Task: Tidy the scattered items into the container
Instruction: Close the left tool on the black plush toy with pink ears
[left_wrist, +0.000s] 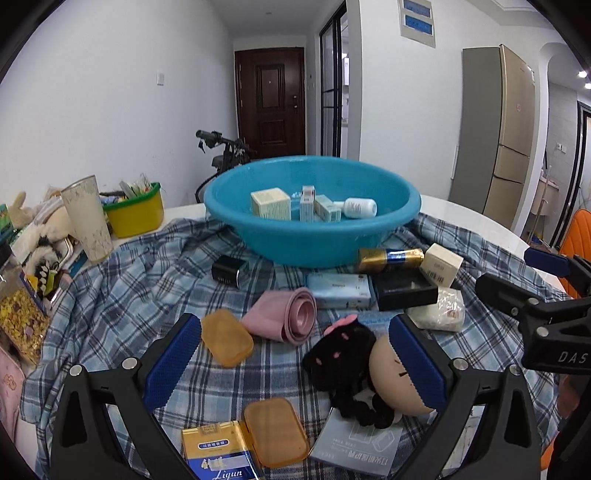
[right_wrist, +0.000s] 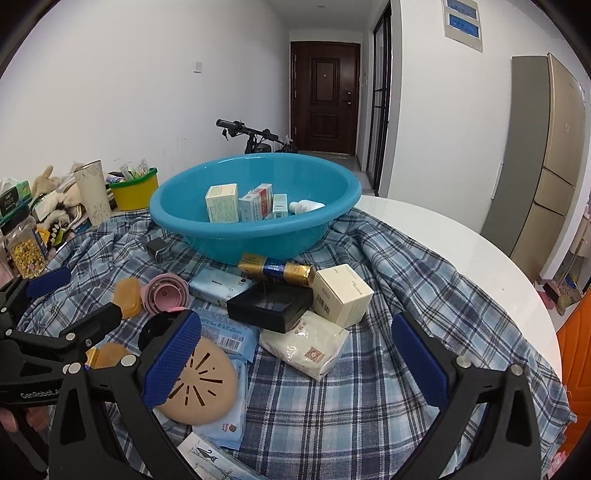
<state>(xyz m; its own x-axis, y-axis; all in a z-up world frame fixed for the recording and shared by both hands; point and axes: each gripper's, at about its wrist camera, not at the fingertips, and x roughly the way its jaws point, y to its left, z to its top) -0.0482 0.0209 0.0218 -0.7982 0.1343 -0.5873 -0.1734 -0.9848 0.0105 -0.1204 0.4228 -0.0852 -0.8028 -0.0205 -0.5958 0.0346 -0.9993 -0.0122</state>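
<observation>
1. Readable writing: "Ligun" on the gold and blue pack (left_wrist: 218, 458) below my left tongs (left_wrist: 293, 363), "DAS" on my right tongs' body seen from the left, "GenRobot" on my left tongs' body seen from the right.
2. My left tongs are spread wide with nothing between them, above the plaid cloth (left_wrist: 122, 317), with the doll (left_wrist: 369, 376) against the right finger.
3. My right tongs (right_wrist: 295, 363) are spread and empty too, over bare cloth near the white pouch (right_wrist: 306, 345).
4. The blue basin (left_wrist: 314, 240) sits at the cloth's far end, holding small boxes and a white bottle (left_wrist: 358, 207).
5. Only the left view shows the two amber soap cases (left_wrist: 226, 338); the right view shows the counter (right_wrist: 480, 251) edge and open room.
</observation>
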